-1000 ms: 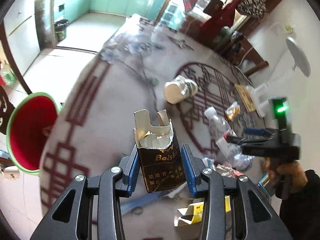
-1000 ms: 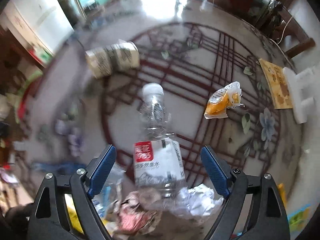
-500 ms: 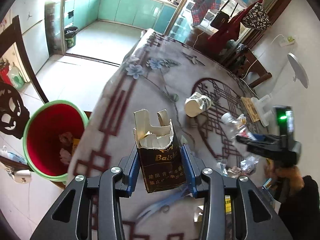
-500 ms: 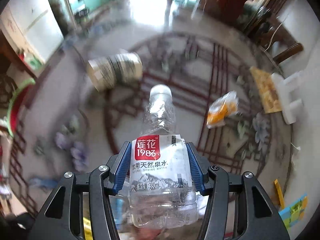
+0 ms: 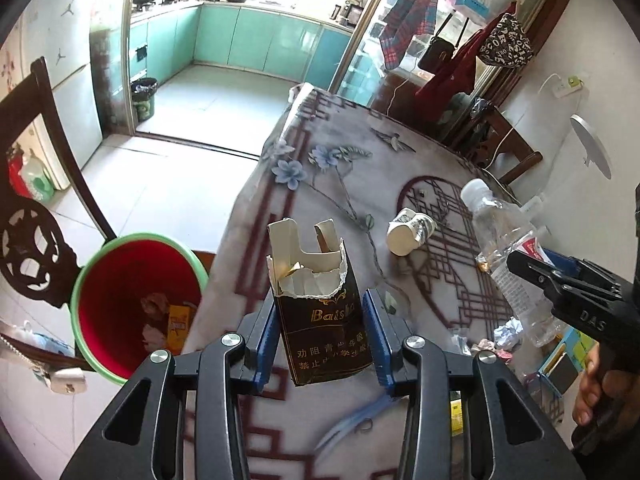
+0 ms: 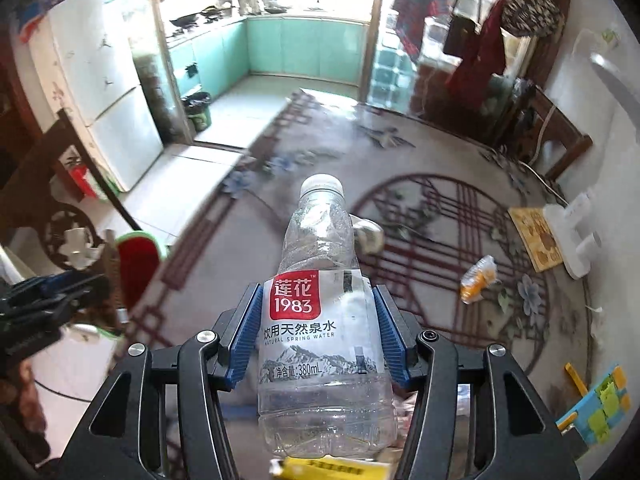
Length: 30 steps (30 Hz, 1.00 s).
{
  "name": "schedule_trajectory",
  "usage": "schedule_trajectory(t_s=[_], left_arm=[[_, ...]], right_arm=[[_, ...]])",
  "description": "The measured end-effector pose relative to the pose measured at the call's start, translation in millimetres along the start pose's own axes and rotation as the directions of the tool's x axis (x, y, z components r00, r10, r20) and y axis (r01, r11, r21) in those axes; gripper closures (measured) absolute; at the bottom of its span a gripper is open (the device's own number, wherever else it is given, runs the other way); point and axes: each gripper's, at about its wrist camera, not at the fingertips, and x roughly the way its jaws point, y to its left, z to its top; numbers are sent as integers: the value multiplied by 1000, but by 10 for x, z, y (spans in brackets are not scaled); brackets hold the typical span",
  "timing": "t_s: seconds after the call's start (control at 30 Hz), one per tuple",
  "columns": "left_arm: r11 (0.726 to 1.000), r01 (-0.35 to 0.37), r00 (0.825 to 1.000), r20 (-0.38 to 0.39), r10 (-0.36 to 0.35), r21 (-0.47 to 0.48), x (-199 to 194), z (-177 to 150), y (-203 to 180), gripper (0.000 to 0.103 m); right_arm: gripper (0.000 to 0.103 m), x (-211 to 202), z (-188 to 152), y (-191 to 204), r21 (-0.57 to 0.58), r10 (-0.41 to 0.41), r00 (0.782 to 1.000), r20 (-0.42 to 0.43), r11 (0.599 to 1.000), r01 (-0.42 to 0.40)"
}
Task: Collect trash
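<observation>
Trash bin (image 5: 120, 304), round red plastic with a green rim, sits at nine o'clock beside the table. Left gripper (image 5: 322, 330) pinches a torn glossy cigarette pack (image 5: 324, 320); right gripper (image 6: 318, 336) clamps a crinkled clear bottle (image 6: 320, 320) upright.
</observation>
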Motion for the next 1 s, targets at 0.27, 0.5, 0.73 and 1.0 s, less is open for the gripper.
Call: schedule_trajectory(t_s=[0.27,0.5,0.73,1.0], left_arm=[[999,-27,999,23,27,-35,-155,30,387,65],[997,-47,998,30,49,-65,-237,25,697,65],[994,-60,998,28,63,-88,-283,16,978,65],[991,-64,998,19,67,-121,-282,9,1246,65]], right_arm=[[49,-47,104,478,-48,59,998,26,997,-58],[50,-7,159,791,-72,87,996,25,994,-85],[50,82,170,1052,-72,152,988,-6,986,-152],[59,114,199,1311,-114,148,989,-12,982,-149]])
